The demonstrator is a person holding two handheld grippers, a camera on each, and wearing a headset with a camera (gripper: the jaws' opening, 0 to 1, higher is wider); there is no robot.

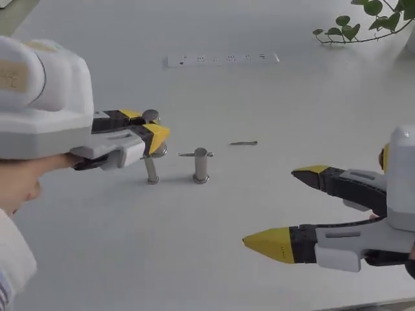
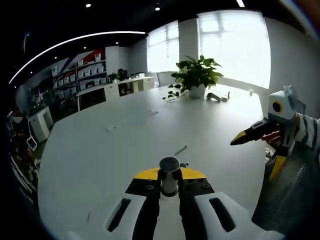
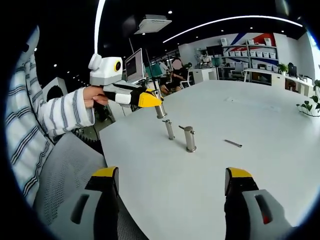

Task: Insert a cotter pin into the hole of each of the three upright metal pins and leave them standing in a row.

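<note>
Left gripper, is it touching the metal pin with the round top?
Touching. The left gripper view shows the left gripper's fingers shut on the metal pin, no gap either side.

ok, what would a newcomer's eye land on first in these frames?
The left gripper, at the left of the head view, is shut on a metal pin. Next to it a thinner pin and a stouter pin, which has a fitted cotter pin through its top, stand on the white table. The right gripper gapes open at lower right, and a loose cotter pin lies beyond the row.
</note>
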